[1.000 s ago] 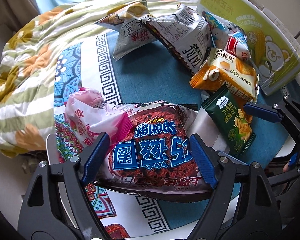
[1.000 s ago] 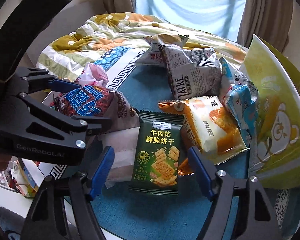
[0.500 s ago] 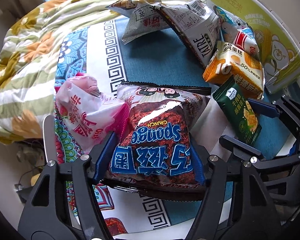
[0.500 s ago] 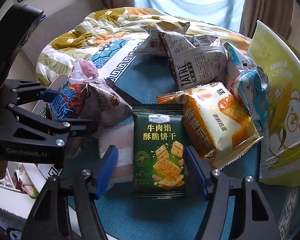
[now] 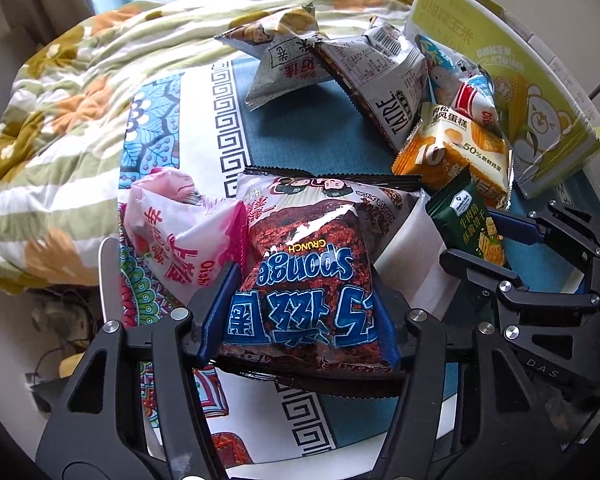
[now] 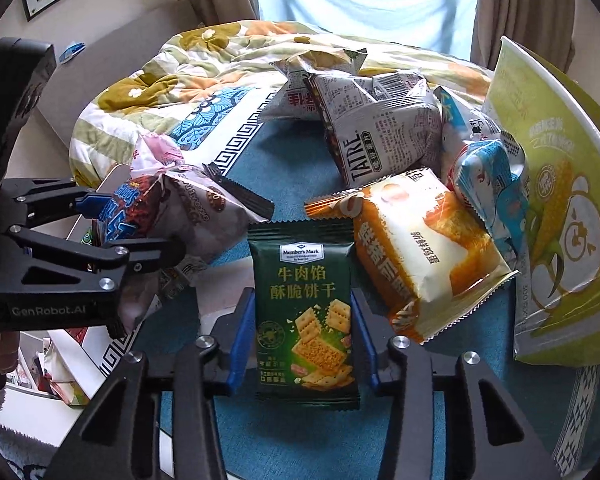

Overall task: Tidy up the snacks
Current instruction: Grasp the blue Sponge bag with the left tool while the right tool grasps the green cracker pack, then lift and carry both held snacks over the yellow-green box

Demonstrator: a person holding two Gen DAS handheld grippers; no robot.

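Left gripper (image 5: 300, 320): seen lowest in the left wrist view. Its blue pads are pressed on both sides of the puffy red-brown and blue "Sponge Crunch" snack bag (image 5: 312, 276). The jaws are closing on that bag.
Right gripper (image 6: 302, 332): seen lowest in the right wrist view. Its jaws are clamped on the flat dark green cracker packet (image 6: 306, 312), one blue pad on each long side.
Sponge bag place: it is held at 6 o'clock in the left wrist view, with its black zigzag top edge pointed away.
Cracker packet place: it is held at 6 o'clock in the right wrist view, over the blue-green table mat (image 6: 300, 168).
Pink and white crinkly bag (image 5: 172, 224): it is found at 9 o'clock of the sponge bag, touching it.
Orange and white cake packet (image 6: 420, 248): it is found at 2 o'clock of the cracker packet, just beside it.
Grey and white "TATRE" bag (image 6: 376, 136): it is laid farther off, at 12 o'clock.
Small blue and white wrapped snack (image 6: 492, 176): it is tucked at 2 o'clock, behind the cake packet.
Yellow-green paper corn bag with a bear picture (image 6: 556, 200): it is stood at 3 o'clock, at the table edge.
Flowery green and orange quilt (image 5: 60, 100): it is piled farthest off, at 10 o'clock.
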